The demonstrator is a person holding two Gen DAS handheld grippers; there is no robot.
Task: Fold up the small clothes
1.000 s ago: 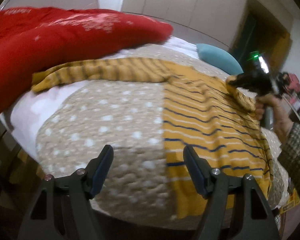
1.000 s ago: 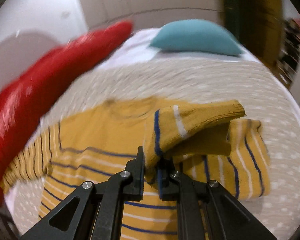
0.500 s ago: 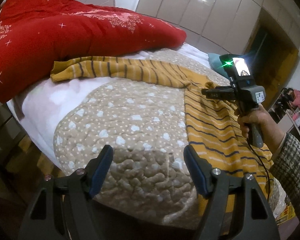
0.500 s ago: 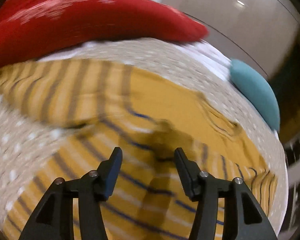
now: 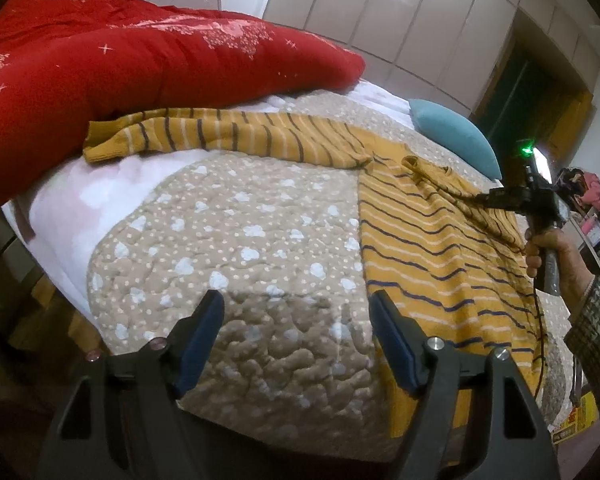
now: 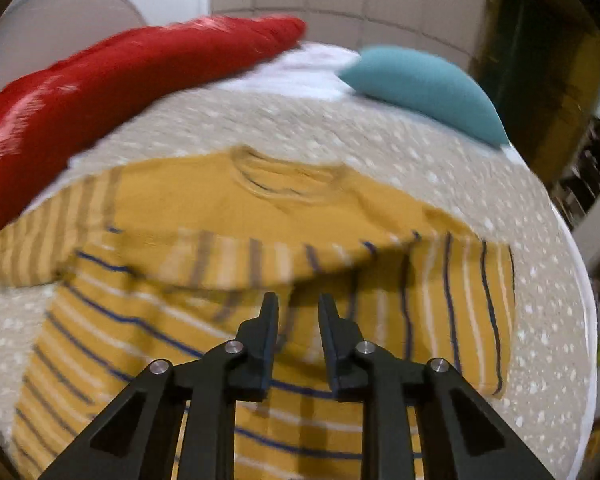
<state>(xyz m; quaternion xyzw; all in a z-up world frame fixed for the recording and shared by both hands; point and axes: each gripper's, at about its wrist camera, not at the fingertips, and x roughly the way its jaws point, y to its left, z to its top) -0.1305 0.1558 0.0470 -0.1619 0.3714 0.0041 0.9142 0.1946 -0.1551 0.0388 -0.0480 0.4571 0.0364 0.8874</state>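
A small mustard-yellow sweater with dark and white stripes (image 5: 432,240) lies flat on the bed. Its left sleeve (image 5: 220,136) stretches out toward the red quilt. Its right sleeve (image 6: 340,256) is folded across the chest, below the collar (image 6: 284,176). My left gripper (image 5: 296,332) is open and empty over the beige blanket, left of the sweater's hem. My right gripper (image 6: 298,312) is open, its jaws a narrow gap apart, empty, just above the sweater body below the folded sleeve. It also shows in the left wrist view (image 5: 496,200).
A beige dotted blanket (image 5: 236,240) covers the bed. A red quilt (image 5: 140,72) is heaped along the left side. A teal pillow (image 5: 456,140) lies at the head. The bed's edge drops off at the left and front. Wardrobe doors stand behind.
My right gripper carried the right sleeve across the chest, let go of it and drew back. My left gripper shifted its view leftward and stayed open.
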